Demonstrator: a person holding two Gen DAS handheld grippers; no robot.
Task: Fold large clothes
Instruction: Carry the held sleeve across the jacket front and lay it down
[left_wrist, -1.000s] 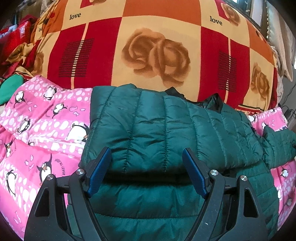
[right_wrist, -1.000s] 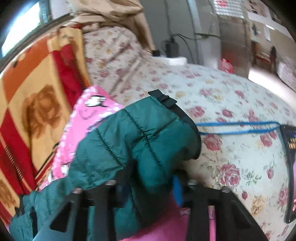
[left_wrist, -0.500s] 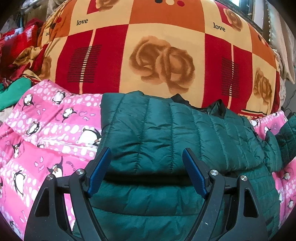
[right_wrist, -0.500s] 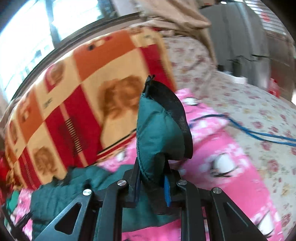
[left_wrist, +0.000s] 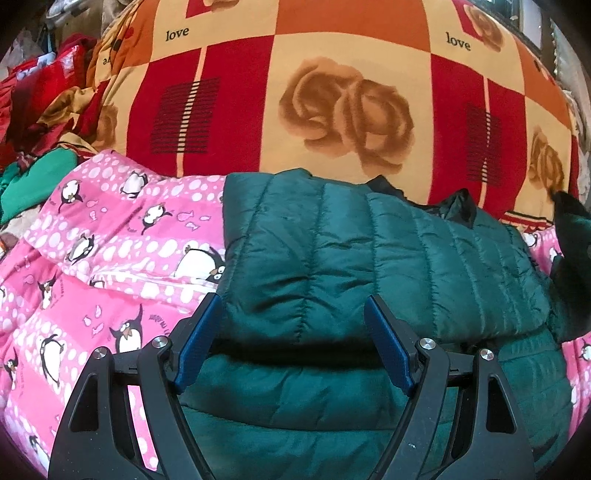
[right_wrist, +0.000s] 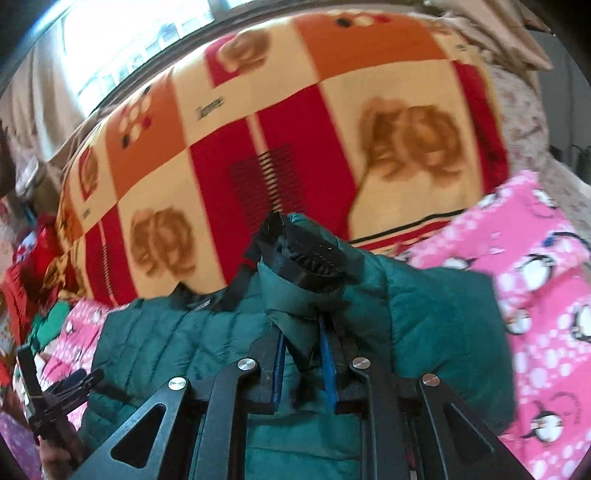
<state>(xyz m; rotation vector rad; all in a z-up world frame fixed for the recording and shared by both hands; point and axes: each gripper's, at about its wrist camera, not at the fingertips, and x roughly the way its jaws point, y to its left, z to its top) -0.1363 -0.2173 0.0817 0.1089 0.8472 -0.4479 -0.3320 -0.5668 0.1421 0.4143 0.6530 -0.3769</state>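
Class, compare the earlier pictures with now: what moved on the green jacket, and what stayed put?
The right claw, still shut on the sleeve cuff, swung it from the bed's right side over the green jacket. The left claw stayed open above the jacket's folded edge.

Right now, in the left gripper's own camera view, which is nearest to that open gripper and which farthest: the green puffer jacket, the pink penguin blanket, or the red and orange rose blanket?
1. Green puffer jacket, right between the left gripper fingers.
2. Pink penguin blanket, underneath and off to the left.
3. Rose blanket, piled up behind both.
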